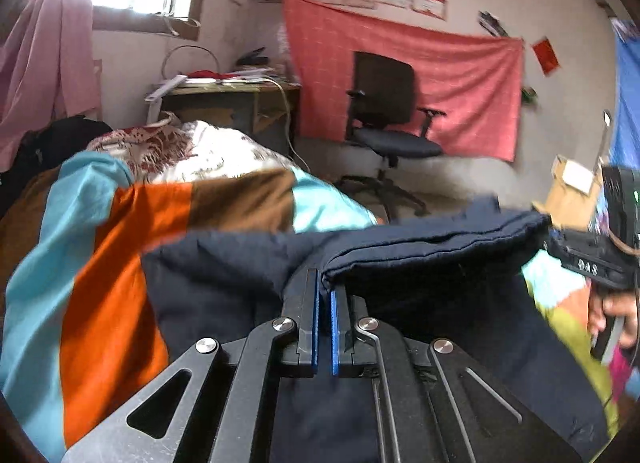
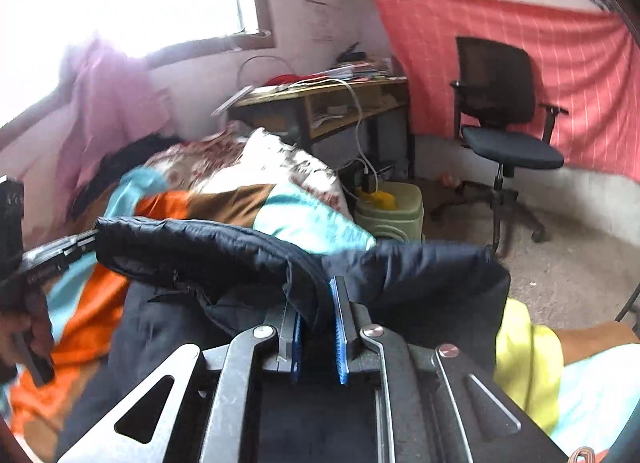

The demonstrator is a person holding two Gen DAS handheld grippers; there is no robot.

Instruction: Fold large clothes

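1. Your left gripper [image 1: 325, 287] is clamped on the dark navy garment [image 1: 420, 263]; the blue pads [image 1: 334, 327] sit almost together, with a folded edge of the cloth pinched at their tips.
2. Your right gripper [image 2: 316, 303] is also closed on the navy garment [image 2: 224, 251]. A thick roll of the fabric is bunched between its blue pads [image 2: 341, 339], so they stand a little apart around it.
3. The garment hangs stretched between your two grippers, held up off the bed, with its lower part draping down in front of both cameras.
4. Under it lies a colour-block bedsheet [image 1: 120, 247] in orange, light blue and brown, spread over the bed. A yellow-green patch of the sheet [image 2: 528, 359] shows just beside the garment on the right of the right wrist view.
5. In the left wrist view, your right hand [image 1: 612, 315] grips the handle of its gripper at the frame's right edge. In the right wrist view, your left hand [image 2: 24, 327] shows at the left edge.
6. Behind the bed sits a floral pillow or quilt [image 1: 192, 147], then a cluttered desk [image 2: 320, 99].
7. A black office chair [image 1: 392, 111] stands on the floor in front of a red cloth [image 1: 460, 71] hung on the wall.
8. Both views are blurred.
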